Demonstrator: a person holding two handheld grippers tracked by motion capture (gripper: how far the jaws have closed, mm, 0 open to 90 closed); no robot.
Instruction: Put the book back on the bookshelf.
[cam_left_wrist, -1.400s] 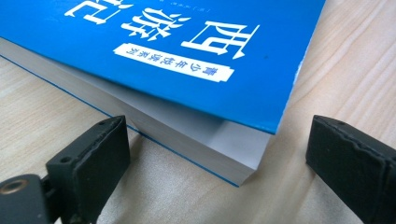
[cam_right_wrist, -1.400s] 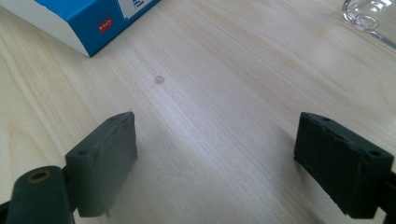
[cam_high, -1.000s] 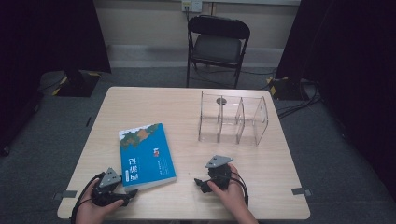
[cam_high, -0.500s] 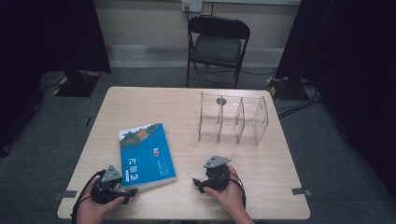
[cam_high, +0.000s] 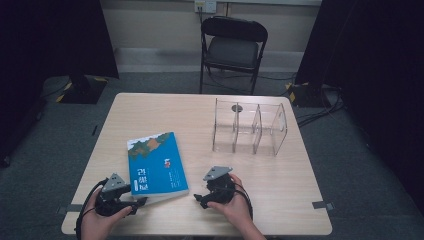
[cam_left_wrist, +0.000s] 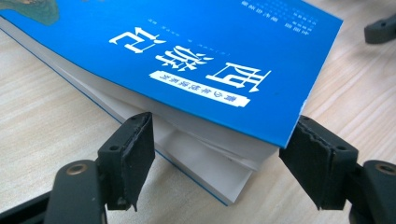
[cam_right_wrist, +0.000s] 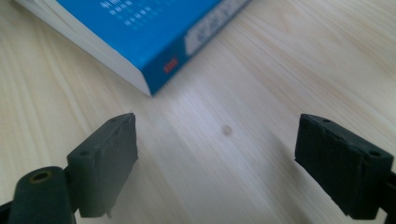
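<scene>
A blue-covered book (cam_high: 157, 162) lies flat on the wooden table (cam_high: 165, 112), left of centre. My left gripper (cam_high: 136, 202) rests at the book's near left corner. In the left gripper view its open jaws (cam_left_wrist: 222, 135) straddle that corner of the book (cam_left_wrist: 196, 51), with neither pad touching it. My right gripper (cam_high: 200, 197) rests on the table just right of the book's near right corner. It stands open (cam_right_wrist: 217, 128) over bare wood, with the book's spine corner (cam_right_wrist: 154, 51) a little ahead of it.
A clear plastic organizer (cam_high: 248, 127) with three compartments stands upright at the back right of the table. A black folding chair (cam_high: 232, 45) stands behind the far edge. A tip of the right gripper (cam_left_wrist: 380, 30) appears at the top right of the left gripper view.
My right gripper has slid a little to the left, toward the book's corner. The left gripper and the book have hardly moved.
</scene>
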